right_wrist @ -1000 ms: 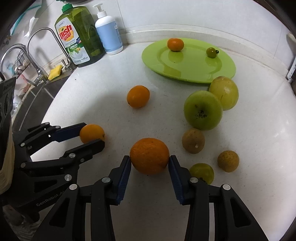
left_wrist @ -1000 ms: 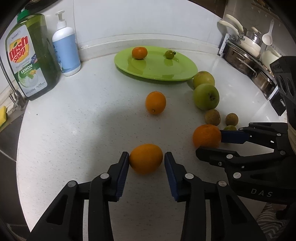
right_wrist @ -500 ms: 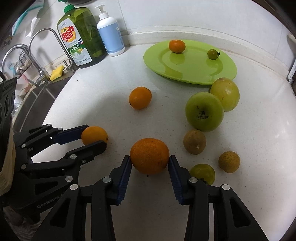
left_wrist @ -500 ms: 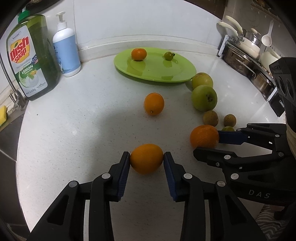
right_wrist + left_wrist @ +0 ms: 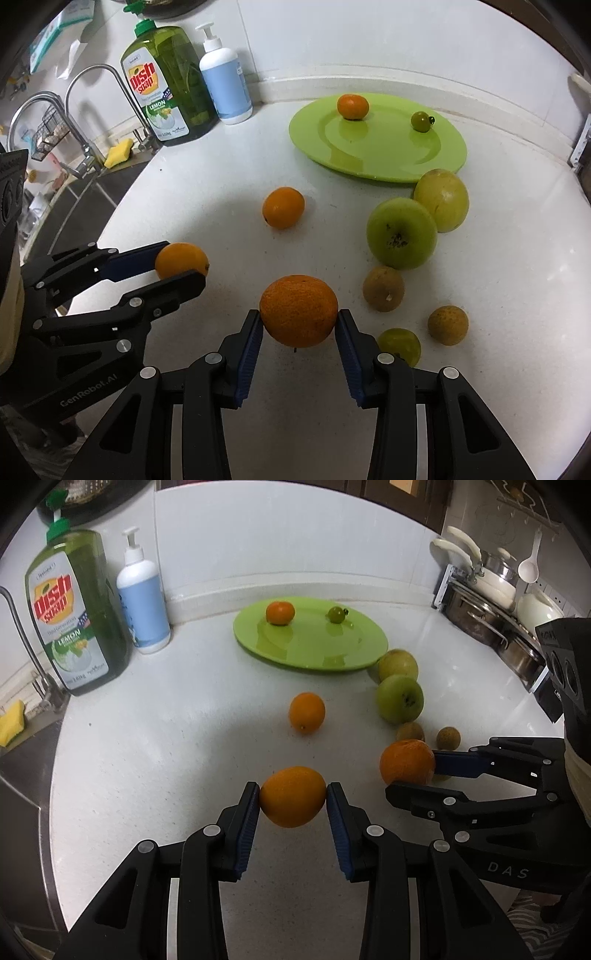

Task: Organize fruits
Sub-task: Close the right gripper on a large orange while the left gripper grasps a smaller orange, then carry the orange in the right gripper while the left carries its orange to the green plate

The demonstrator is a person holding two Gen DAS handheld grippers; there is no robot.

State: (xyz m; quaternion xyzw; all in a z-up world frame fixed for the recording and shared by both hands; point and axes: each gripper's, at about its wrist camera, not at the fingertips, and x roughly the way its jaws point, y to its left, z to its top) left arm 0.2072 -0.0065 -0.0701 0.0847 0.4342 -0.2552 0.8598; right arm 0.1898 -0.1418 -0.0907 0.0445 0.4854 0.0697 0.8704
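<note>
My left gripper [image 5: 292,799] is shut on a smooth orange [image 5: 293,796] and holds it just above the white counter. My right gripper [image 5: 299,321] is shut on a rougher orange [image 5: 298,311], also lifted. Each gripper shows in the other's view, the right gripper [image 5: 413,775] to the right, the left gripper [image 5: 181,264] to the left. A third orange [image 5: 283,207] lies loose ahead. The green plate [image 5: 376,155] at the back holds a small mandarin [image 5: 352,106] and a small green fruit [image 5: 420,121].
Two green apples [image 5: 402,232] [image 5: 441,199], two brown fruits [image 5: 383,288] [image 5: 447,325] and a small green fruit [image 5: 399,346] lie right of the right gripper. A dish soap bottle [image 5: 164,79], a pump bottle [image 5: 225,81] and sink taps [image 5: 85,110] stand at the back left. Pots [image 5: 480,602] stand at the far right.
Both grippers have closed onto their oranges and lifted them off the counter; the cameras have risen a little.
</note>
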